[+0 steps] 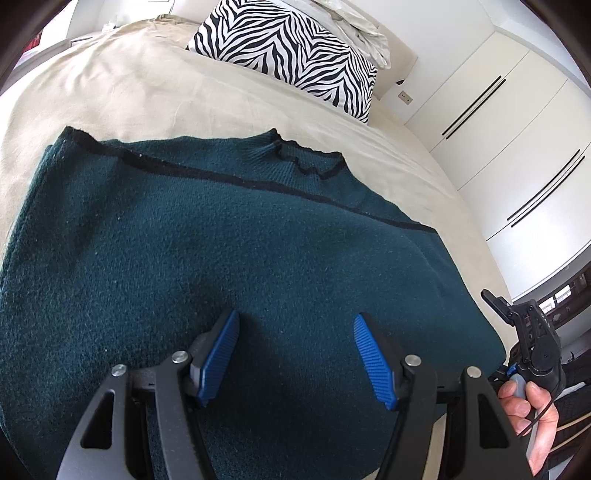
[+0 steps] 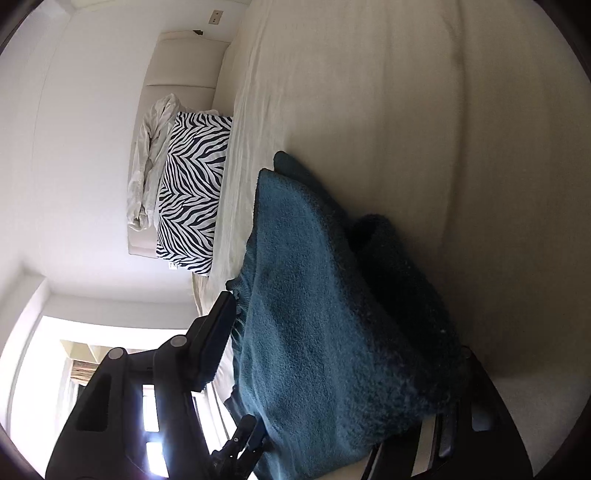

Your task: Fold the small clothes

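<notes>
A dark teal knitted garment [image 1: 221, 258] with black trim lies spread on the beige bed [image 1: 129, 85]. My left gripper [image 1: 295, 354] is open above its near part, blue pads apart, holding nothing. My right gripper [image 1: 532, 339] shows at the garment's right edge, held by a hand. In the right wrist view the garment [image 2: 314, 314] fills the space between my right gripper's [image 2: 332, 369] fingers; the left finger [image 2: 214, 343] shows and the right one is hidden under the cloth. The view is rolled sideways.
A zebra-striped pillow [image 1: 291, 48] leans at the head of the bed with a crumpled white cloth [image 1: 362, 33] behind it. White wardrobe doors [image 1: 517, 147] stand to the right. A bright window [image 2: 74, 350] shows in the right wrist view.
</notes>
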The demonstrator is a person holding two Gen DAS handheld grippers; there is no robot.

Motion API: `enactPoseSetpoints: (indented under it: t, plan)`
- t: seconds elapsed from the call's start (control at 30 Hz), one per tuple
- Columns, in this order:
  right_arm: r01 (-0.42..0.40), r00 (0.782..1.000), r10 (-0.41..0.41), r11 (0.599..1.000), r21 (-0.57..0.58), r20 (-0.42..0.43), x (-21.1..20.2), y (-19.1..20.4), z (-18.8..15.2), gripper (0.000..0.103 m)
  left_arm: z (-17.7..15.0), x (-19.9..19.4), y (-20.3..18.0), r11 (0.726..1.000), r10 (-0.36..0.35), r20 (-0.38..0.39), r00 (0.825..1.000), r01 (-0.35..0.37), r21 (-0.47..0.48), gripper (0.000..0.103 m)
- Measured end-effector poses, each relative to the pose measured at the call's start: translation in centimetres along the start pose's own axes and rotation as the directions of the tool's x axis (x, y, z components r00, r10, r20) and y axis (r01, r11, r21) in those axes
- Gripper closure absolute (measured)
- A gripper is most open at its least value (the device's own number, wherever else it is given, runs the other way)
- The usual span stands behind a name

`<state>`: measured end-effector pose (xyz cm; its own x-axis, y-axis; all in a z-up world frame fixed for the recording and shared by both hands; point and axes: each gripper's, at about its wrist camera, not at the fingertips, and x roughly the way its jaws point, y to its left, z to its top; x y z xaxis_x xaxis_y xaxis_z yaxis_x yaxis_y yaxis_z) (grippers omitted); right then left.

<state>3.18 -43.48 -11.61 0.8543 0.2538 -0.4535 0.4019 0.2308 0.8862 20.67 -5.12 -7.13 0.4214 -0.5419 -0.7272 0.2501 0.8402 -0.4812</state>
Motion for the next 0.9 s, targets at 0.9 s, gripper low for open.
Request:
enactPoseSetpoints:
  t: [0.9]
  plan:
    - [0.077, 0.96, -0.278, 0.401, -0.913, -0.041, 8.6, 16.2, -18.1, 0.093, 0.9, -1.9, 9.5, 0.782, -0.43, 0.115, 0.896, 0.433, -0.449, 0.047]
